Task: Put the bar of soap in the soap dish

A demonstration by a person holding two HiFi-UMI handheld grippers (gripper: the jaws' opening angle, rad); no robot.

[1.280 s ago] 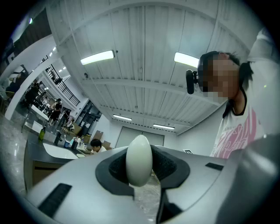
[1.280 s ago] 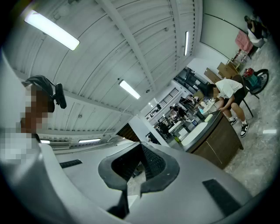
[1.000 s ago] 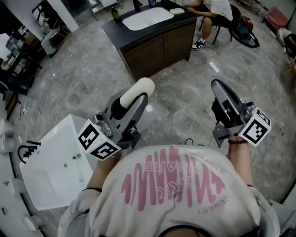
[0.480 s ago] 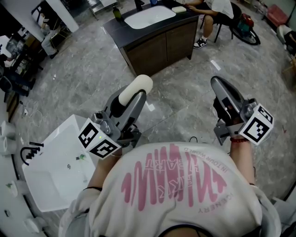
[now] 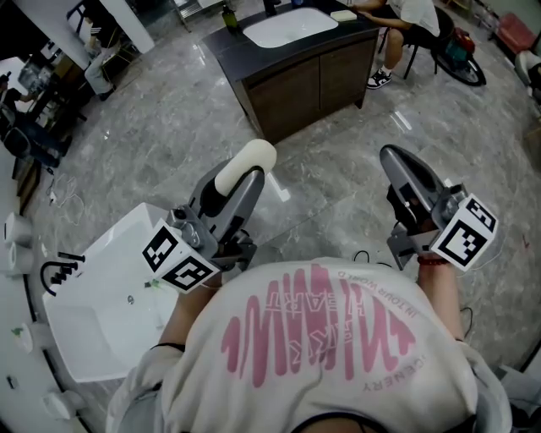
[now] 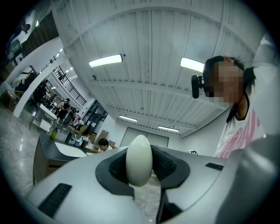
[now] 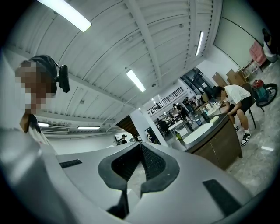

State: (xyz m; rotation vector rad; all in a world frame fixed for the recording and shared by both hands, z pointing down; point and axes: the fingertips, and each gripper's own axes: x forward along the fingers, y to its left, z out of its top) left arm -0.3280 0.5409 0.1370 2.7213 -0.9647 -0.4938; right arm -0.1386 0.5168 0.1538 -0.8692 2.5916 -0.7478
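A cream oval bar of soap (image 5: 246, 166) (image 6: 139, 159) sits upright between the pads of my left gripper (image 5: 243, 172) (image 6: 139, 165), which is shut on it. This gripper points slightly upward, over the marble floor. My right gripper (image 5: 397, 162) (image 7: 140, 148) is level with it on the right, its jaws closed together with nothing between them. Far ahead stands a dark counter (image 5: 245, 52) (image 7: 213, 127) with a white sink (image 5: 290, 27). A small pale dish (image 5: 343, 15) lies on that counter, right of the sink.
A seated person (image 5: 406, 15) is at the counter's far right corner, with a bicycle wheel (image 5: 463, 68) beyond. A white basin (image 5: 101, 326) with a black tap (image 5: 57, 272) sits low on my left. Grey marble floor (image 5: 338, 186) lies between me and the counter.
Both grippers have shifted a little across the floor with the person. In the head view the counter has slid up and right, and more of the white basin shows. The soap stays gripped.
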